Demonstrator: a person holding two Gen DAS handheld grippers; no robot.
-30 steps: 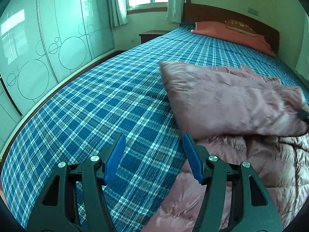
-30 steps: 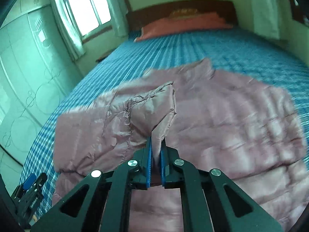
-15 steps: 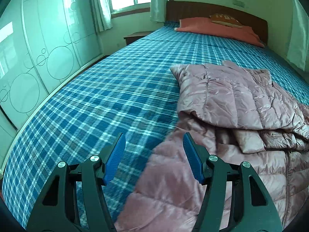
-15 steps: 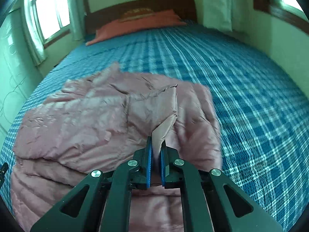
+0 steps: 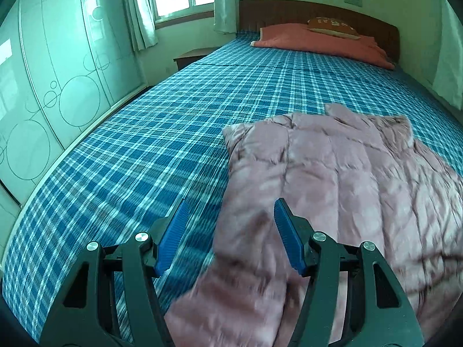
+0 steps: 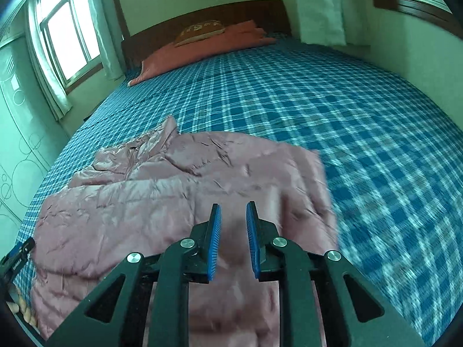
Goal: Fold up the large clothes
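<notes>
A pink quilted down jacket [image 5: 332, 179] lies partly folded on the blue plaid bed [image 5: 173, 133]; it also shows in the right wrist view [image 6: 162, 196]. My left gripper [image 5: 230, 211] is open and empty, just above the jacket's near left edge. My right gripper [image 6: 233, 212] is open with a narrow gap, empty, above the jacket's near right part. The left gripper's tip [image 6: 17, 256] shows at the far left edge of the right wrist view.
Orange pillows [image 5: 318, 39] and a wooden headboard [image 5: 289, 8] are at the far end of the bed. A mirrored wardrobe [image 5: 58, 86] runs along the left side. A nightstand [image 5: 192, 56] stands by the window. A curtained wall [image 6: 419, 66] is to the right.
My right gripper has opened and let go of the jacket fold it held; the fold now lies flat. My left gripper has moved right, over the jacket's edge, still open.
</notes>
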